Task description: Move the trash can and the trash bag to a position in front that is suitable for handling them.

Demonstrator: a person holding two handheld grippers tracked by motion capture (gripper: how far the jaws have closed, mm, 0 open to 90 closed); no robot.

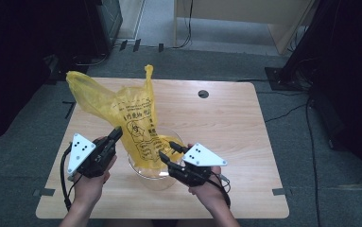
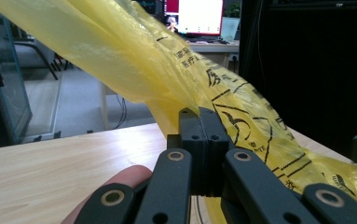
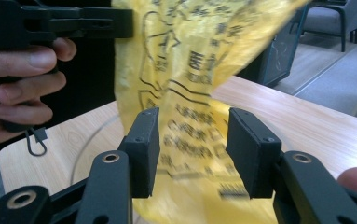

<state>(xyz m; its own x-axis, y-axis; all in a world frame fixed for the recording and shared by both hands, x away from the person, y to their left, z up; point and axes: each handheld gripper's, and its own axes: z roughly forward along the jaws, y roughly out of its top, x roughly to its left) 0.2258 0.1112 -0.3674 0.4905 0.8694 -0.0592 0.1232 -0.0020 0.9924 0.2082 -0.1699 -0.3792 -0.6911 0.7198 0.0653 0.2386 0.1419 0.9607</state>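
A yellow plastic bag (image 1: 133, 113) with black print rises crumpled over the wooden table (image 1: 226, 123). Its lower end hangs into a clear round container (image 1: 143, 171) near the front edge. My left gripper (image 1: 118, 131) is shut on the bag's left edge, and the left gripper view shows its jaws (image 2: 203, 116) pressed together with the yellow film (image 2: 134, 56) pinched between them. My right gripper (image 1: 167, 150) sits at the container's right side. In the right gripper view its jaws (image 3: 192, 135) stand apart, with the bag (image 3: 190, 56) hanging just beyond the gap and no pad pressing on it. The left gripper (image 3: 97, 23) shows there at the upper left.
A round cable hole (image 1: 203, 93) lies at the table's back right. Grey carpet with cables surrounds the table. A dark cabinet (image 1: 105, 19) stands at the back left and a black stand (image 1: 301, 52) at the right. A lit monitor (image 2: 195, 16) shows far off.
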